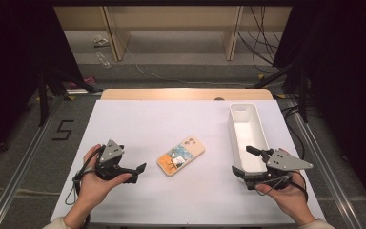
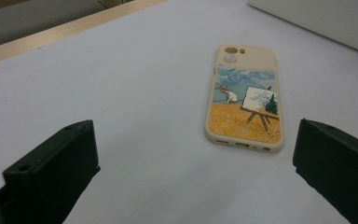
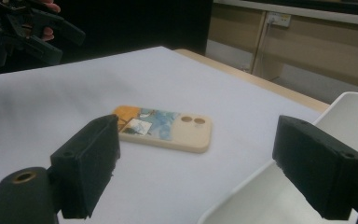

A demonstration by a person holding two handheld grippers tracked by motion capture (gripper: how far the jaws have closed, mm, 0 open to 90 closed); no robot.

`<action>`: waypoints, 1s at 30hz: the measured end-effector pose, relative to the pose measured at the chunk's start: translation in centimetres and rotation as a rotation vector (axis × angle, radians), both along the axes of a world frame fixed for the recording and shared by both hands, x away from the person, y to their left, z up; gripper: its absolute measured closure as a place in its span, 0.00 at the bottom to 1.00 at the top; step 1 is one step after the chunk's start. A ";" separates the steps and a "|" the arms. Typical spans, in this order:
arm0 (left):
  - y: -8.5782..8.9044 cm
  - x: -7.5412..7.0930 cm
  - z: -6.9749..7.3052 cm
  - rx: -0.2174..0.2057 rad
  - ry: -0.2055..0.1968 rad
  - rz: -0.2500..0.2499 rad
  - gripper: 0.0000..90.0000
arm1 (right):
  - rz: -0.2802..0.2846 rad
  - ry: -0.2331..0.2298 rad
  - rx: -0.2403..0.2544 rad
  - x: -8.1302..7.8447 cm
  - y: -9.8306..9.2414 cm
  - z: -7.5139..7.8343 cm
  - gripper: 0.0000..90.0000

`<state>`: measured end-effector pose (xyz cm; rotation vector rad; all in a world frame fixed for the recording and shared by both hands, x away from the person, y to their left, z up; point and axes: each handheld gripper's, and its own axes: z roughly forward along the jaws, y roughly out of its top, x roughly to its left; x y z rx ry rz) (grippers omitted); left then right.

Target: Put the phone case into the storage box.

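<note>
Phone case (image 1: 181,155): lying right of my left gripper (image 1: 132,172), long axis running near-left to far-right.
Left gripper: gaping wide, holding nothing, nearer.
Right gripper (image 1: 241,161): gaping, holding nothing.

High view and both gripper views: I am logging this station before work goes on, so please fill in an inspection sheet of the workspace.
Surface: white table top, flat, with a wooden edge along the far side.
Job's things: phone case with a painted picture lies flat near the middle, touched by nothing; white bin stands at the right, nothing seen inside.
Clutter: nothing seen on the table.
Grippers: left gripper open, jaws wide, aimed at the phone case; right gripper open at the bin's near end, holding nothing.
Cables: one trails from each gripper; more hang at the far right.
Surroundings: wooden shelving behind, small litter on the floor, a 5 marked at the left.
</note>
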<state>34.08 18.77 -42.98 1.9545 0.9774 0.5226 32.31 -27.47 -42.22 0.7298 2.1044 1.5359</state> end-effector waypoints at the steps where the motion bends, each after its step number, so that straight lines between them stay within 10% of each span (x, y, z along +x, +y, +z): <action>1: -0.1 0.0 0.0 0.001 0.002 -0.003 0.00 | -0.001 0.000 0.001 0.0 0.0 0.0 0.17; 30: -6.1 3.3 0.0 0.120 0.124 -0.139 0.00 | -0.004 0.008 -0.006 0.0 0.3 -0.2 0.17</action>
